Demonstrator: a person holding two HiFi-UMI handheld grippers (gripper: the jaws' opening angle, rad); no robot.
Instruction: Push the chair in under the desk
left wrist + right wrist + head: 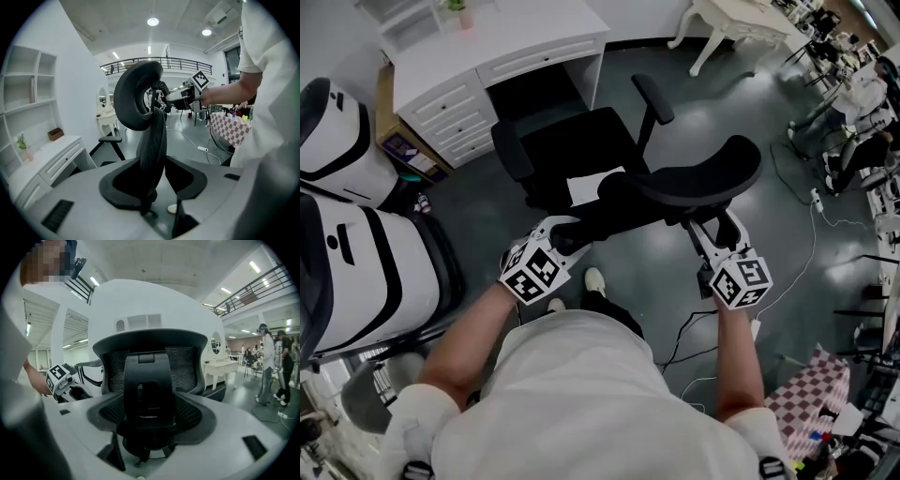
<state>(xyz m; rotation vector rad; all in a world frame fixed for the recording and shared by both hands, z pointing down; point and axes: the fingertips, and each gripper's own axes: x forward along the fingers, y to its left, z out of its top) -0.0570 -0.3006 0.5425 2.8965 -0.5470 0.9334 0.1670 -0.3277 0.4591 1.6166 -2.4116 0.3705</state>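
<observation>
The left tongs (154, 180) are closed on the chair (140, 98). The side edge of the black backrest runs down into the gap and fills it, with a pad against either face. The right tongs (145, 423) hold the same chair (150, 366) from behind. The upright black spine on the back of the mesh fills the space between their pads.

In the head view the left tongs (570, 234) sit at the lower left end of the backrest. The right tongs (719, 230) sit under its right part, with each marker cube just below them, toward the frame's bottom. The person's bare forearms reach up to them from the bottom of the frame.

The chair (581, 145) stands in the middle of the frame on the grey floor (675, 66). Its seat points to the upper left, toward the dark knee opening of the white desk (487, 56). The seat's front edge is near that opening but outside it. The desk has drawers on its left side, and a small plant pot (461, 13) stands on its worktop.

Two white-and-black rounded housings (356, 253) fill the left edge. A second white table (741, 23) stands at the upper right. Cables (797, 272) trail over the floor at the right, above a checkered cloth (811, 394) in the lower right corner.
</observation>
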